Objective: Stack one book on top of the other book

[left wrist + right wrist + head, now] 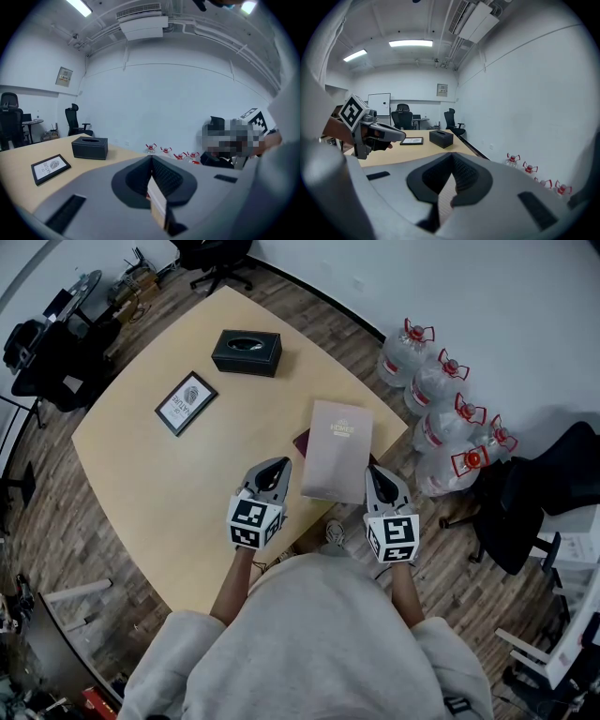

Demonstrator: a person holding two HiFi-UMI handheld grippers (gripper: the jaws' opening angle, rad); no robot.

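A pale beige book (337, 450) lies on top of a dark red book (302, 442), of which only a strip shows at the left side. The pair rests at the near right edge of the wooden table (141, 484). My left gripper (279, 465) hovers just left of the stack, jaws shut and empty. On the stack's other side, close to the table edge, my right gripper (374, 471) is also shut and empty. The left gripper view has the left gripper (151, 160) with jaws together, and the right gripper view has the right gripper (452, 157) the same.
A black tissue box (247, 352) and a framed picture (186, 403) sit farther back on the table. Several water bottles (441, 418) and a black office chair (539, 502) stand on the floor to the right. More chairs and gear stand at the far left.
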